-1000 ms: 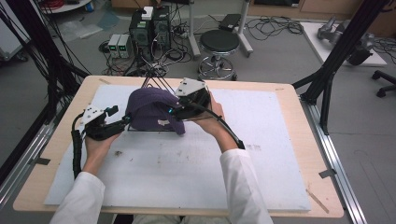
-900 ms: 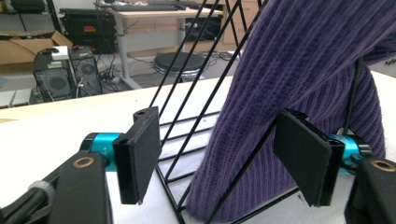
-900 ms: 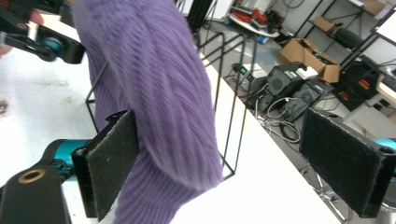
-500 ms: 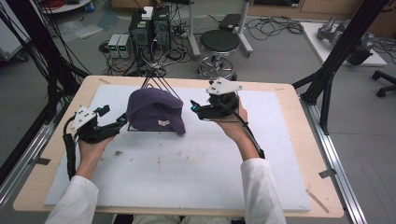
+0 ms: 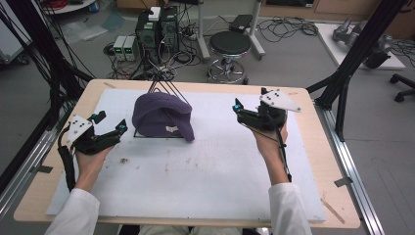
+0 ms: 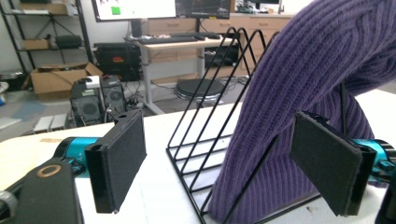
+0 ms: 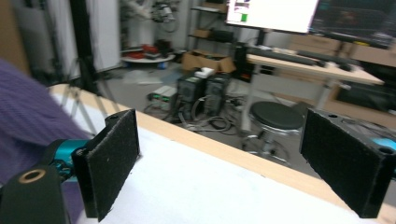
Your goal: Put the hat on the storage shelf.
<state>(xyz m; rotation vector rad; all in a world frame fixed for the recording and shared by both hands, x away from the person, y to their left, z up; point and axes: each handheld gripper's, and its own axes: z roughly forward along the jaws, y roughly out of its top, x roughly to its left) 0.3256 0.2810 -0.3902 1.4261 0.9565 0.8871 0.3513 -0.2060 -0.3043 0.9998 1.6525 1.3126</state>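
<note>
A purple knitted hat hangs over a black wire rack at the back left of the white mat. My left gripper sits just left of the hat and points at it. Its jaws have just been opening, and its pads press on nothing. In the left gripper view the hat and the rack stand close in front. My right gripper is held open well to the right of the hat, with nothing between its pads. The hat is at that view's left edge.
The white mat covers most of a wooden table. Black frame posts stand at both sides. Beyond the far edge, a stool, computer boxes and cables are on the floor.
Both grippers were at the hat a second ago. The right one has swung away to the right, and the left one has drawn back slightly to the left with its jaws wider.
</note>
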